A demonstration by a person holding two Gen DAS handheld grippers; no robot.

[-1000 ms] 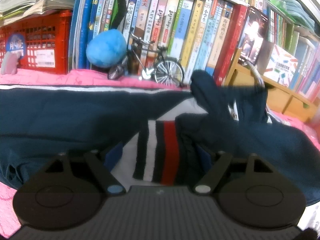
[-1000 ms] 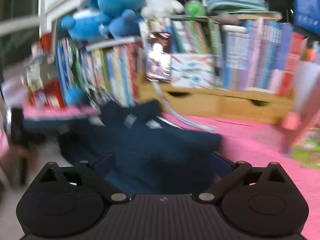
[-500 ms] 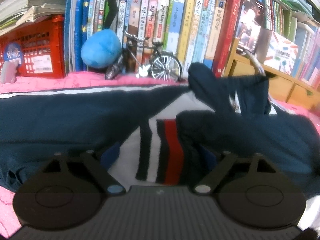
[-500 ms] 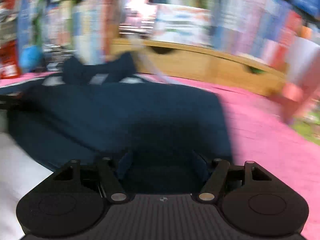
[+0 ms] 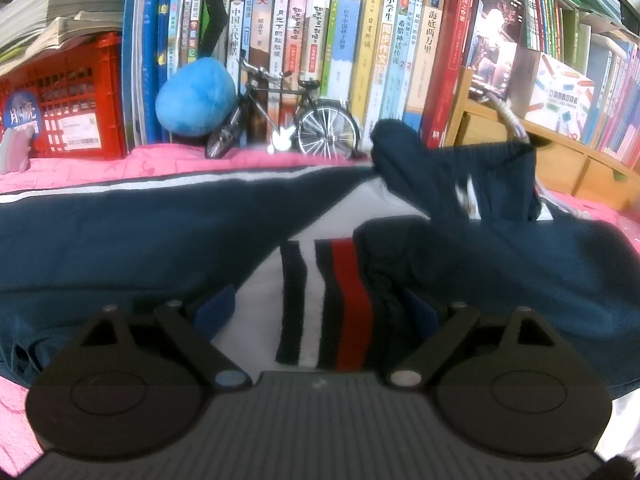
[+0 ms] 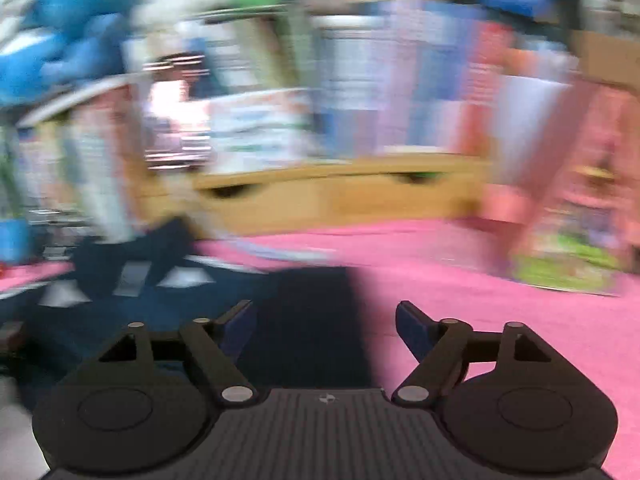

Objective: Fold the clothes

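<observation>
The jaws of the left gripper [image 5: 320,312] are spread over the striped collar of the navy jacket [image 5: 120,248] lying on the pink bed [image 5: 80,168], those of the right gripper [image 6: 326,320] spread at its right edge, nothing pinched. A mid-fold stage is judged, one navy part already lying over the white front; a fresh edge must be pinched next. Book spines [image 5: 434,32] behind are read 海底两万里 and 中国古代神话.

Ahead of me stand books [image 5: 360,40], a red crate [image 5: 68,100], a blue plush ball [image 5: 196,98] touching a model bicycle [image 5: 280,120], wooden drawers [image 6: 340,196], all behind pink bedding [image 6: 480,300].
</observation>
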